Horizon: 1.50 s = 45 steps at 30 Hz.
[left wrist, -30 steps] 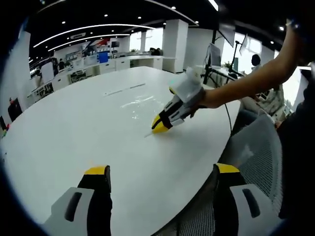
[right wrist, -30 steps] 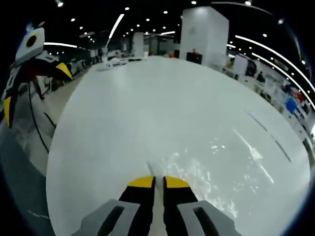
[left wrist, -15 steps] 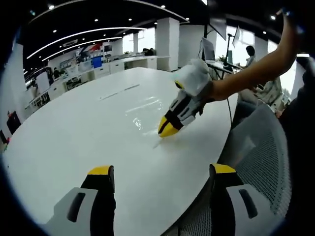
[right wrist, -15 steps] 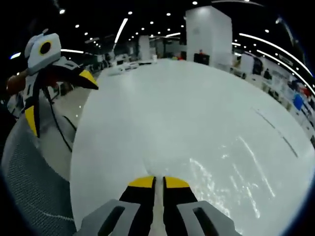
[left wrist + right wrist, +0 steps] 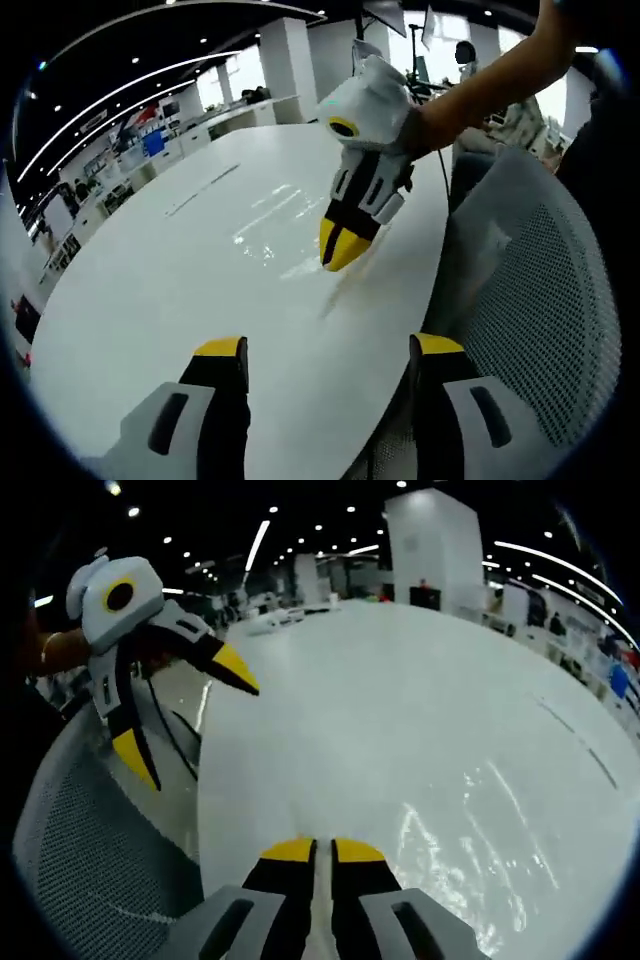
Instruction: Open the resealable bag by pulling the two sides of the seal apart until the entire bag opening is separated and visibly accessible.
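Note:
A clear resealable bag (image 5: 272, 224) lies flat on the white round table (image 5: 140, 290) and shows mainly as glints. My right gripper (image 5: 340, 248) reaches in from the upper right of the left gripper view, its yellow tips shut on the bag's near edge. In the right gripper view the same gripper (image 5: 312, 851) has its jaws pressed together on a thin strip of the bag (image 5: 455, 820). My left gripper (image 5: 330, 347) is wide open over the table's near edge with nothing between its jaws. It appears at the left of the right gripper view as the open left gripper (image 5: 185, 712), apart from the bag.
A grey mesh chair (image 5: 545, 300) stands against the table's edge, beside both grippers, and its mesh back (image 5: 85, 865) is close below the left gripper. A person's bare forearm (image 5: 490, 85) holds the right gripper. Office desks and pillars lie beyond the table.
The two grippers have drawn closer together: each looks larger and nearer in the other's view. The right gripper has stayed shut on the bag's edge, and the left has stayed open.

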Each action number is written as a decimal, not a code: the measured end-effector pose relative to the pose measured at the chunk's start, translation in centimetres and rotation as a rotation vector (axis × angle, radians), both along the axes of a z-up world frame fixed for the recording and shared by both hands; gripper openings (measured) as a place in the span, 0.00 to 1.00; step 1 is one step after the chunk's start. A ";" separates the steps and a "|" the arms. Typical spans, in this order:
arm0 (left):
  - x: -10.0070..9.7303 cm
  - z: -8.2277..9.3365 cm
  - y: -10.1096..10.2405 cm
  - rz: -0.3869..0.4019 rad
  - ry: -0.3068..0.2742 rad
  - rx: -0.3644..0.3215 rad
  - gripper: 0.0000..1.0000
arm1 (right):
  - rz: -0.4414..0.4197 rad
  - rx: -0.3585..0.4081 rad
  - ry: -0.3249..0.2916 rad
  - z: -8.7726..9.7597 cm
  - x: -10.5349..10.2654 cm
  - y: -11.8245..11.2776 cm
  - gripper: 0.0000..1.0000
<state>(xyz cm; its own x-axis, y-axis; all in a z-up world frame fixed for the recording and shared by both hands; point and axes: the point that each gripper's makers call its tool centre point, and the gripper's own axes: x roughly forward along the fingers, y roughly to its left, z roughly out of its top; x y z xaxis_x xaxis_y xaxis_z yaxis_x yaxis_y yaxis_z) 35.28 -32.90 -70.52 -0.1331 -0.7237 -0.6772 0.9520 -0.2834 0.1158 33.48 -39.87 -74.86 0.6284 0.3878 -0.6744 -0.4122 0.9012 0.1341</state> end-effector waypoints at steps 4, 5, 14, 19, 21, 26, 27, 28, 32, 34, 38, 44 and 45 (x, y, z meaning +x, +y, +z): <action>-0.5 -0.3 -0.6 -0.012 0.007 -0.001 0.60 | 0.041 0.013 0.003 0.4 -0.9 1.4 0.00; -0.8 -0.3 -0.7 -0.030 0.013 0.002 0.59 | 0.051 0.017 0.005 0.4 -1.0 1.7 0.00; -2.1 -1.1 -1.5 -0.146 -0.028 0.016 0.46 | 0.104 0.019 0.009 1.0 -2.1 3.4 0.00; -2.8 -1.4 -1.8 -0.198 -0.056 0.025 0.42 | 0.121 0.006 0.013 1.1 -2.6 3.8 0.00; -2.9 -1.5 -1.9 -0.213 -0.064 0.026 0.40 | 0.125 0.004 0.014 1.0 -2.7 3.9 0.00; -3.1 -1.9 -2.1 -0.268 -0.114 0.054 0.33 | 0.145 -0.015 0.014 1.2 -3.2 4.4 0.00; -3.2 -2.0 -2.1 -0.274 -0.113 0.054 0.31 | 0.149 -0.017 0.014 1.3 -3.2 4.5 0.00; -3.5 -2.0 -2.3 -0.279 -0.089 0.052 0.29 | 0.153 -0.017 0.014 1.3 -3.3 4.6 0.00; -4.3 -2.0 -2.6 -0.303 -0.068 0.048 0.24 | 0.153 -0.012 0.012 1.4 -3.2 4.7 0.00; -4.6 -2.1 -2.6 -0.324 -0.086 0.051 0.21 | 0.153 -0.012 0.013 1.4 -3.3 4.7 0.00; -4.7 -2.3 -2.7 -0.348 -0.116 0.060 0.12 | 0.159 -0.014 0.017 1.4 -3.4 4.7 0.00; -5.2 -2.4 -2.7 -0.389 -0.126 0.068 0.09 | 0.180 -0.022 0.019 1.4 -3.8 5.1 0.00; -5.2 -2.4 -2.7 -0.395 -0.130 0.067 0.07 | 0.186 -0.025 0.019 1.4 -3.9 5.2 0.00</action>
<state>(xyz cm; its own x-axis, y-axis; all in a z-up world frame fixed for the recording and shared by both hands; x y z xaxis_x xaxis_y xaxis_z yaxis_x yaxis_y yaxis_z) 30.05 -35.58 -72.87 -0.3023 -0.5875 -0.7506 0.7472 -0.6350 0.1961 29.62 -34.69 -73.43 0.5347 0.4792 -0.6960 -0.5697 0.8128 0.1219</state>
